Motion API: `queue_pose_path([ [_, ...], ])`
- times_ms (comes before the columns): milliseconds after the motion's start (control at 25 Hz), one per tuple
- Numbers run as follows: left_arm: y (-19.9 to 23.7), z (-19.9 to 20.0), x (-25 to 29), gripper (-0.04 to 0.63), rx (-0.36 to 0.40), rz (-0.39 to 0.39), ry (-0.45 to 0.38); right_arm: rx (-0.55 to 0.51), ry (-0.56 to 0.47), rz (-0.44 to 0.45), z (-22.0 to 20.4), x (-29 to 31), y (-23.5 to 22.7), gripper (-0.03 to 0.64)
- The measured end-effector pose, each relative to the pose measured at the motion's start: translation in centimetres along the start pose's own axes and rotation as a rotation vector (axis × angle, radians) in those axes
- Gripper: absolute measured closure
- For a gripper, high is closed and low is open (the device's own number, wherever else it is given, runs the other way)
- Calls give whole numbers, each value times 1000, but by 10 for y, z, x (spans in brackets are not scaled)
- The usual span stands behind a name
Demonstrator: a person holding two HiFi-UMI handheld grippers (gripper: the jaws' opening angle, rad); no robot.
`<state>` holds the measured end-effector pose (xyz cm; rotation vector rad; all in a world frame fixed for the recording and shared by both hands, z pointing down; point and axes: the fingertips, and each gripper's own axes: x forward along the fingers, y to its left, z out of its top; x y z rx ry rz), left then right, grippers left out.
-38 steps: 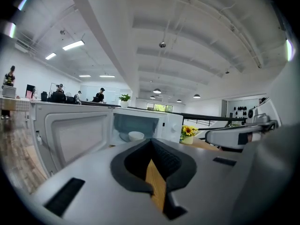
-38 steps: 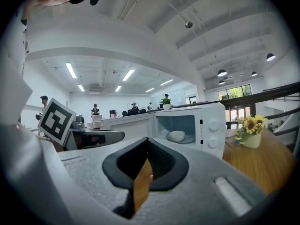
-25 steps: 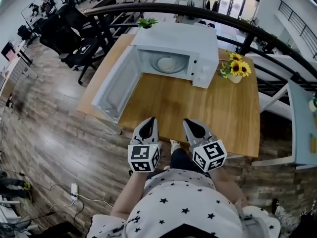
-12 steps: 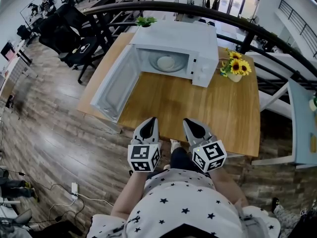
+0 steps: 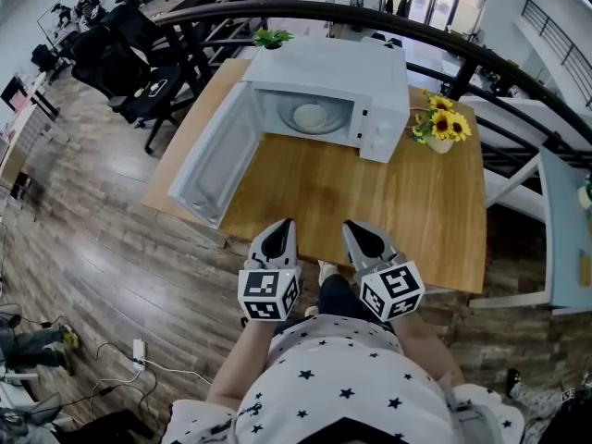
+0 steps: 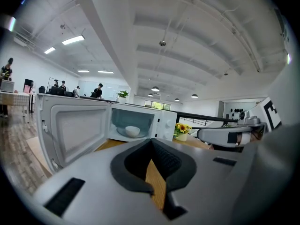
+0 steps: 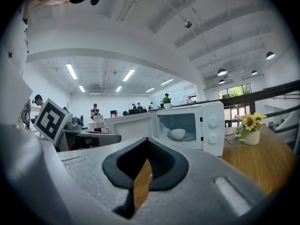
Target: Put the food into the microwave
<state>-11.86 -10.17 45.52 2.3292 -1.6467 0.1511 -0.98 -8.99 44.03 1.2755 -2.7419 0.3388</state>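
I see the food (image 5: pixel 310 117), a pale rounded lump, sitting on the round turntable plate inside the white boxy microwave (image 5: pixel 344 74). Its door (image 5: pixel 209 166) is swung wide open to the left. The microwave stands at the far side of a smooth wooden table (image 5: pixel 370 202). Yellow sunflowers (image 5: pixel 442 126) in a small pot stand just beside its right wall, and a little green plant (image 5: pixel 271 39) sits behind it. Bare wood runs from the opening back to my grippers. The left gripper (image 5: pixel 279 226) and right gripper (image 5: pixel 355 229) hover side by side over the near edge, each with its jaws pressed together and holding nothing.
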Motion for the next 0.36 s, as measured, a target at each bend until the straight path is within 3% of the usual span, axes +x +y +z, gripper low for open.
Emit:
queue_pose_path([
  [360,1,-4,3,594,2,-12,10,-6,9,13,-3,3,2,612],
])
